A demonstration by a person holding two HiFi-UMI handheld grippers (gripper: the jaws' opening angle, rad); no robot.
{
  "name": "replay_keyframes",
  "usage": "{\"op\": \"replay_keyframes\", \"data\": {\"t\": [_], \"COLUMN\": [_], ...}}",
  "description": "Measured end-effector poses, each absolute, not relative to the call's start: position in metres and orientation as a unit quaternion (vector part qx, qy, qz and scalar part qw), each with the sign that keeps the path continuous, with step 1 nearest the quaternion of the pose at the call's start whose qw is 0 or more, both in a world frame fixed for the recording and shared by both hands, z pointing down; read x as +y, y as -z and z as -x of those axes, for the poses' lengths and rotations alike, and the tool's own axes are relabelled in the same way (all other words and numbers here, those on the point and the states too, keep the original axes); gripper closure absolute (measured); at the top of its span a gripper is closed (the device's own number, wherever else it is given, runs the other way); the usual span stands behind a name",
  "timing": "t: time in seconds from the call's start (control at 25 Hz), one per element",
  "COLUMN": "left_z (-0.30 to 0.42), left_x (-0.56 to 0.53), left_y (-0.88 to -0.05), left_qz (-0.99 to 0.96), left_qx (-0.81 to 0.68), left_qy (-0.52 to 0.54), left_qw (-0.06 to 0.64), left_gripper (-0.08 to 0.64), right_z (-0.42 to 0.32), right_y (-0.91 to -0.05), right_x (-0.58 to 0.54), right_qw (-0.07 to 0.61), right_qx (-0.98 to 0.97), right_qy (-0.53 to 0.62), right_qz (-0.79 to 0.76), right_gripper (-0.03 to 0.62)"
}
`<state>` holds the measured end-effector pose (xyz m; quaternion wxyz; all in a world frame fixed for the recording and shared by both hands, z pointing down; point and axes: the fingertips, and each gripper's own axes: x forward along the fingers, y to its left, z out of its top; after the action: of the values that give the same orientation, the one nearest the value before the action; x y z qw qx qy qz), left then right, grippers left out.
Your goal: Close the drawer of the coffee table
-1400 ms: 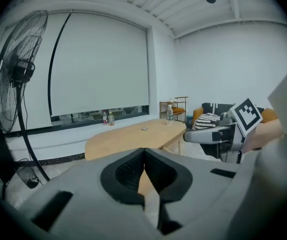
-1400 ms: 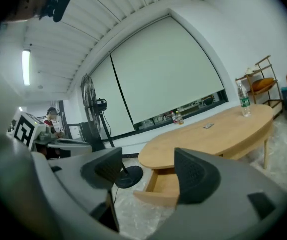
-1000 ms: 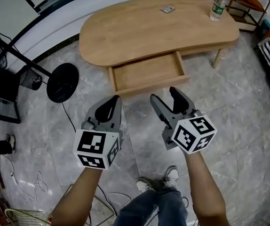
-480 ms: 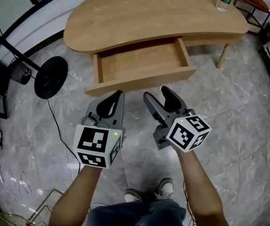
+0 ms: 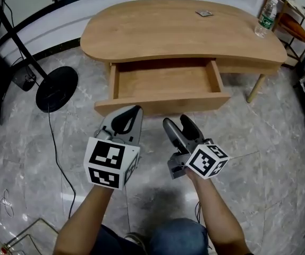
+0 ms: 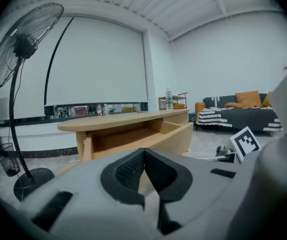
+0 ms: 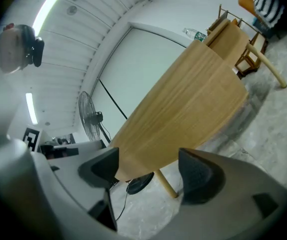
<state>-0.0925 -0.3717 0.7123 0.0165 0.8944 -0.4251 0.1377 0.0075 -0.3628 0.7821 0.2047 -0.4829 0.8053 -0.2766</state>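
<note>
Drawer [image 5: 166,86] sticks out of table [image 5: 184,33] front, toward the person; bottle [image 5: 267,17] on table's R end, small flat item [image 5: 204,13] on top nr far edge, fan base [image 5: 57,89] on floor L of table, rack [image 5: 296,23] just behind table's R end.

I'd call the coffee table [image 5: 179,33] and drawer [image 5: 166,81] smooth matt wood; the floor [image 5: 280,158], lower right, is glossy grey marble-look tile.

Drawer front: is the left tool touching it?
Apart. Left gripper view: the left tool's shut tips end well short of the drawer front, which stands small and distant beyond them.
</note>
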Motion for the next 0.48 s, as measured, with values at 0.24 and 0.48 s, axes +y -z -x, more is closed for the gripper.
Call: {"op": "replay_keyframes", "data": {"t": [0.24, 0.48], "left_z": [0.091, 0.088], "left_x": [-0.364, -0.369], "left_y": [-0.725, -0.725], "left_qz": [-0.895, -0.896], "left_qx": [-0.423, -0.419], "left_qy": [-0.142, -0.147], "left_qw": [0.025, 0.025], "left_gripper": [0.558, 0.557], "right_z": [-0.014, -0.015], "right_y": [-0.792, -0.786], "right_x": [-0.369, -0.383], "right_qw": [0.282, 0.333], "right_qx": [0.779, 0.776], "right_qy": [0.319, 0.312], "right_qz": [0.460, 0.435], "right_gripper": [0.219, 0.215]}}
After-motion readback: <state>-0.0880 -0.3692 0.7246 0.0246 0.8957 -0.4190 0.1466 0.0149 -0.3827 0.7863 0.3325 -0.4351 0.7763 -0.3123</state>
